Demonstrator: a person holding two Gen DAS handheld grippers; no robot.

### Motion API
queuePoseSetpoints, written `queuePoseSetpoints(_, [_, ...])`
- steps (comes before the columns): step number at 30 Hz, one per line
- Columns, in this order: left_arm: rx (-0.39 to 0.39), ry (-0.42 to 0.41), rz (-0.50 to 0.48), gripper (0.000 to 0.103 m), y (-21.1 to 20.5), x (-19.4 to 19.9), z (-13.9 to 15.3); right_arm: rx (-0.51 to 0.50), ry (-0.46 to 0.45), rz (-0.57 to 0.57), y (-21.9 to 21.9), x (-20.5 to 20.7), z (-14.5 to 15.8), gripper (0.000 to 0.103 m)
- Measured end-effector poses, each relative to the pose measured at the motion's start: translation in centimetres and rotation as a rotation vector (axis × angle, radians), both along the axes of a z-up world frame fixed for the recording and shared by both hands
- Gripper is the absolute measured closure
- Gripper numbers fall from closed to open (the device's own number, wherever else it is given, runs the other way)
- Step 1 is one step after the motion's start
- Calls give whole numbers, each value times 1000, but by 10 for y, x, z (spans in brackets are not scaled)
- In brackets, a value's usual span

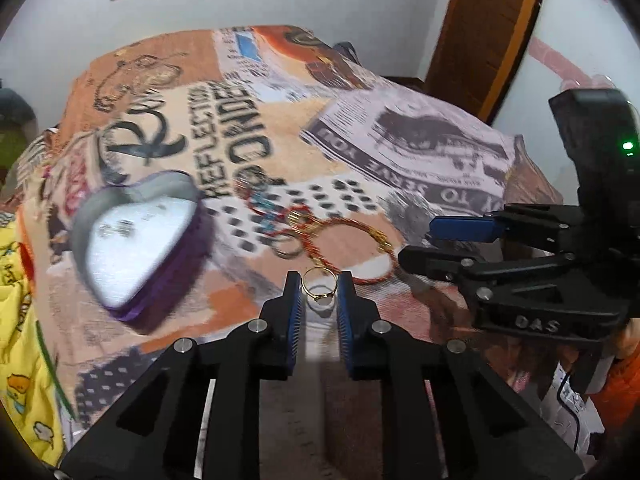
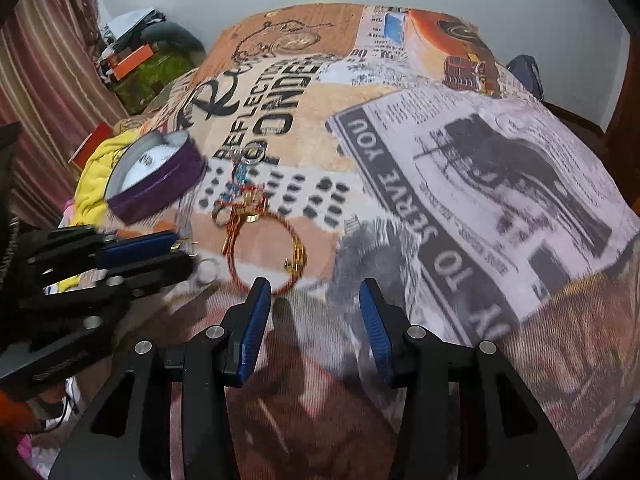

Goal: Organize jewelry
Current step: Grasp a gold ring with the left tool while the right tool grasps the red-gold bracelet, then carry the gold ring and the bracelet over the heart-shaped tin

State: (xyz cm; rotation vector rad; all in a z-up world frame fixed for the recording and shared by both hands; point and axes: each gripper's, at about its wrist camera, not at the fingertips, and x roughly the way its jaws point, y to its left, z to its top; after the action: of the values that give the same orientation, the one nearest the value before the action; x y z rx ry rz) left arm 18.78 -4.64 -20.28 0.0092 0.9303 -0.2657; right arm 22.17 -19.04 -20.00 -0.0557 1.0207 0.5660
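Both wrist cams looked steeply down, close over blanket [image 1: 360, 184]. Left cam sat left of right; both caught bangle [image 2: 266, 254], heart box [image 1: 136, 236].

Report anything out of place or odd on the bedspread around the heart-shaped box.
The jewelry lies loose on the printed bedspread rather than in the heart-shaped box: the red and gold bangles and a beaded piece overlap in a tangled heap. One gold ring stands apart, between the left claw pads. Nothing looks broken or spilled.

Printed bedspread [image 1: 360, 160] w/ heart box [image 1: 136, 240], bangle [image 1: 352, 248], small jewelry pile [image 1: 276, 216]
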Motion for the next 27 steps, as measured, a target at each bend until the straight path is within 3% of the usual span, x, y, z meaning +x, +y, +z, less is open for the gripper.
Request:
queuePoseSetpoints(6, [-14,-29,39,86,20,-1,9,8,-1,10,13,6,-6,61])
queuePoseSetpoints(8, [-14,-32,48,86,24,-1,9,5,0,15,17,4,-11,65])
queuePoseSetpoints(11, [-23,-25,58,86,29,-2,7,-22,-36,29,21,-1,-11,75])
queuePoseSetpoints(13, [-25,-20,61,86,31,-3,5,-28,-43,33,20,-2,-10,93])
queuePoseSetpoints(20, [-35,-42,86,86,38,-13,13,-29,-69,-14,11,-9,0,93])
queuePoseSetpoints(27, [-37,-90,112,86,48,-25,33,14,-124,-49,1,-15,30,93])
